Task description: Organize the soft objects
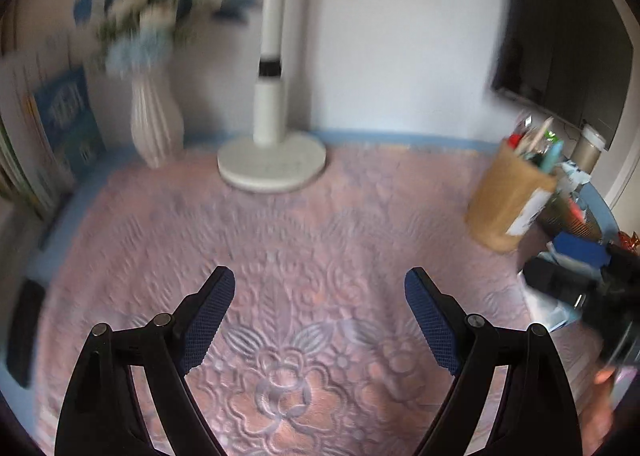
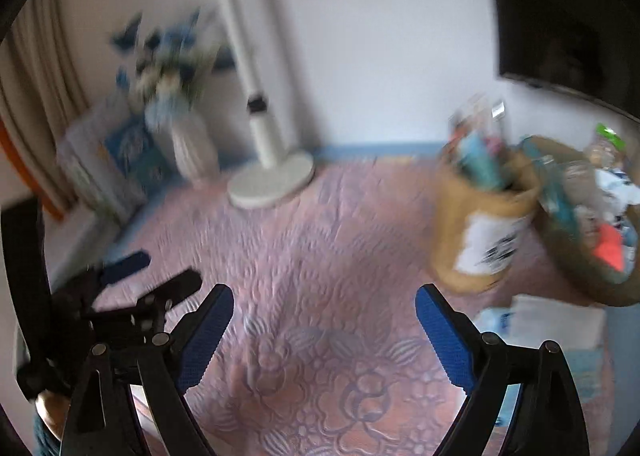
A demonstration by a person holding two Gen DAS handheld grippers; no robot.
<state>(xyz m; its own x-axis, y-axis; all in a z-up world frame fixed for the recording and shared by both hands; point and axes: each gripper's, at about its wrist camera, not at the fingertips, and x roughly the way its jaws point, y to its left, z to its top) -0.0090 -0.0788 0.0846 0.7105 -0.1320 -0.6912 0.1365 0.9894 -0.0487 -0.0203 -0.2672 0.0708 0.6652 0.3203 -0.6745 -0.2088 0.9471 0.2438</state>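
I hold my left hand-held gripper (image 1: 320, 320) and right hand-held gripper (image 2: 325, 336) side by side, low over the pink quilted cloth (image 1: 288, 248) covering the surface, both tilted downward, both spread wide and gripping nothing. The cloth (blurred) lies flat, running away toward the lamp base (image 1: 272, 165); its long axis I cannot tell.

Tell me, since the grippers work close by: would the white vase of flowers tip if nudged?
Probably. The white vase looks tall and narrow-footed, with a wide bouquet above, so likely top-heavy. It stands on the soft quilted cloth, perhaps unsteady footing.
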